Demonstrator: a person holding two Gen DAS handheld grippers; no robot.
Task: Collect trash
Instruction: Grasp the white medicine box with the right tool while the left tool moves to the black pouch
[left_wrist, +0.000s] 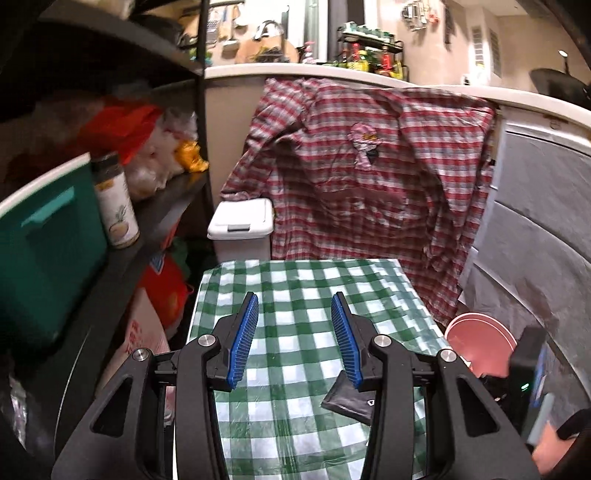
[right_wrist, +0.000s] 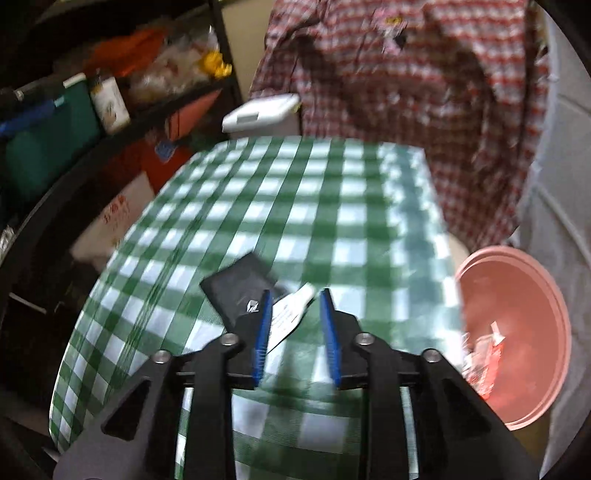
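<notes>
Right claw (right_wrist: 295, 321) spread wide over the tabletop (right_wrist: 332, 206), white paper slip (right_wrist: 291, 314) between its fingers, black packet (right_wrist: 240, 288) just left; left claw (left_wrist: 294, 328) released too.

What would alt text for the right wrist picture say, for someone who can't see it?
A right gripper with open blue-padded jaws hangs over a green checked tablecloth, its tips at a white paper slip beside a black packet. A pink bowl holding red-and-white wrappers sits at right; a plaid shirt hangs behind.
</notes>
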